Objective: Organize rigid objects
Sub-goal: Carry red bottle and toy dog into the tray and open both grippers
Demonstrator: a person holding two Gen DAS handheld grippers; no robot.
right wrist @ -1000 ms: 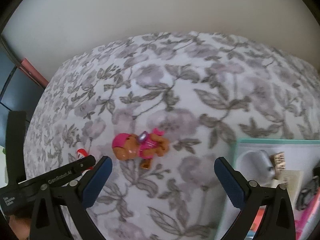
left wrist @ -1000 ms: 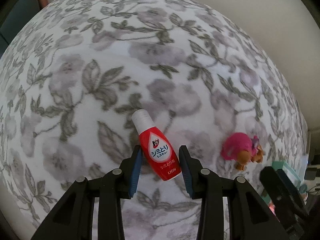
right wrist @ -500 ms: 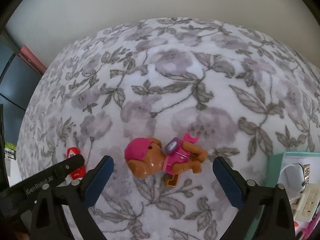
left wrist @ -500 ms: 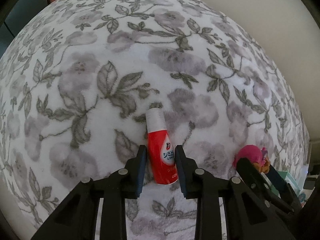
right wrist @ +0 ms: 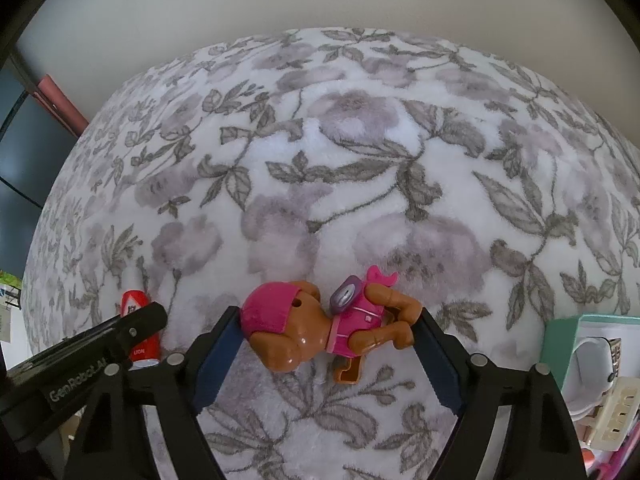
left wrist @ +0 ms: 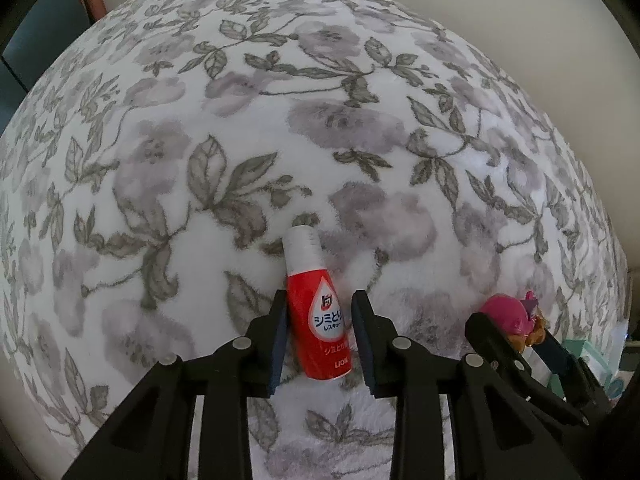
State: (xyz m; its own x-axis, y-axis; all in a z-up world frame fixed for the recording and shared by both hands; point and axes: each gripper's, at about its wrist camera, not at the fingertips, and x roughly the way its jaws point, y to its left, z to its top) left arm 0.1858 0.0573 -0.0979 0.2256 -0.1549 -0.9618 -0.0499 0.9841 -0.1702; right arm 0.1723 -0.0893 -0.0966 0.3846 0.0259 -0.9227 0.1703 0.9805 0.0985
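- Left wrist view: your left gripper [left wrist: 318, 336] is nearly closed around the red bottle [left wrist: 318, 316], which lies on the floral blanket [left wrist: 280, 120]; the right pad shows a sliver of gap, so firm up before lifting.
- Right gripper [right wrist: 328, 344] is closing on the toy dog [right wrist: 320, 330], just right of the bottle; pads aren't seated yet. Centre on the torso.
- Teal box [right wrist: 560, 332] sits at the right.
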